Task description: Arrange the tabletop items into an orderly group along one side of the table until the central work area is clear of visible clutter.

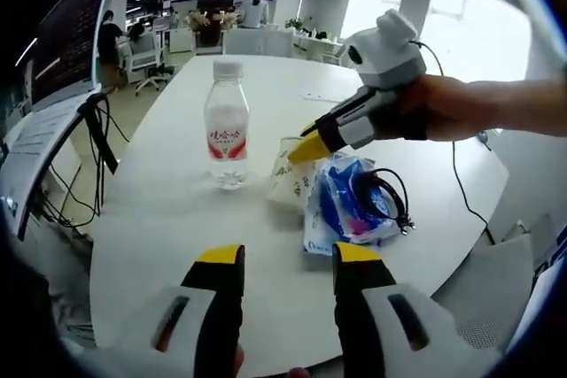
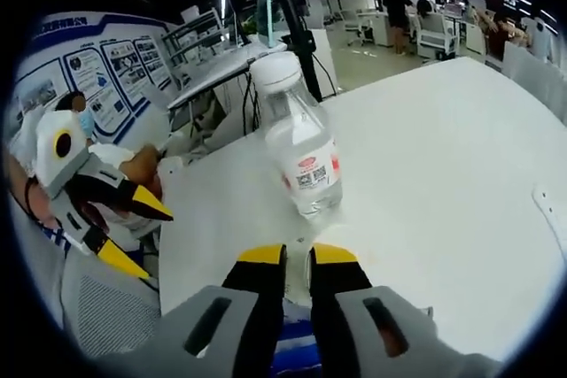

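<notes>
Yellow-tipped left gripper (image 1: 288,263) hangs parted and empty over the near table (image 1: 168,219), with the clutter just ahead.

Right gripper (image 2: 297,258) has its jaws drawn nearly together over a blue-and-white packet (image 1: 341,205); whether they pinch it I cannot tell. That packet lies flat, touching a pale wrapper (image 1: 291,179) and a coiled black cable (image 1: 385,192). Upright, the water bottle (image 1: 227,126) stands just left of the pile, dead ahead of the right gripper, which is judged the nearer to the heap.
</notes>
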A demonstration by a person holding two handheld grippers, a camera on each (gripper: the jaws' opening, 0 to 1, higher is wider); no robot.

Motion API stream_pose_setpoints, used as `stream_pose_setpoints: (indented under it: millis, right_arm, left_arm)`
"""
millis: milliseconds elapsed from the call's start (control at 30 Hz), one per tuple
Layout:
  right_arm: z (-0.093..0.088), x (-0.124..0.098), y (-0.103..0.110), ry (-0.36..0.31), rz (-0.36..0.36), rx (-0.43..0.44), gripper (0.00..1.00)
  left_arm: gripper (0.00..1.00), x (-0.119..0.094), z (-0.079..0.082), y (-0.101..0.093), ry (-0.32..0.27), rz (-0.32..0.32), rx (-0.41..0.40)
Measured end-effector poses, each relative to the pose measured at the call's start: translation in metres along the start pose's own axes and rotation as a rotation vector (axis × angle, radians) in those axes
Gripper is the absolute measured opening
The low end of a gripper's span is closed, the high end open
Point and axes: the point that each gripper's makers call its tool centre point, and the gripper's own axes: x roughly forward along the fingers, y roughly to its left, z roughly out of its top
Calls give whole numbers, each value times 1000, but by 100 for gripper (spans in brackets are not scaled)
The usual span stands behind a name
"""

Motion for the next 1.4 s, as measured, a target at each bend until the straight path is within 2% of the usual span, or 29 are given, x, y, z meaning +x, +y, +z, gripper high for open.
stream_pose_setpoints:
  millis: [33, 67, 167, 400, 700, 1100, 1400]
  right_arm:
    - [1, 0, 0, -2, -5, -9, 0]
    - [-4, -1, -9, 27, -45, -59, 0]
    - [-8, 0, -2, 39, -22, -58, 0]
    - [-14, 1, -2, 63, -51, -119, 0]
    - [-21, 7, -7, 124, -100, -218, 0]
    - [-14, 13, -16, 178, -145, -323, 0]
    - [-10, 20, -19, 211, -159, -382, 4]
  left_arm:
    - [39, 0, 0, 0, -1, 0, 0]
    - [39, -1, 0, -1, -3, 0, -1]
    - [38, -2, 0, -1, -4, 1, 4]
    - [38, -4, -1, -1, -11, 5, -1]
    - [38, -6, -2, -1, -15, 7, -7]
    - [38, -6, -1, 2, -12, 8, -18]
    - [39, -3, 2, 3, -14, 4, -12]
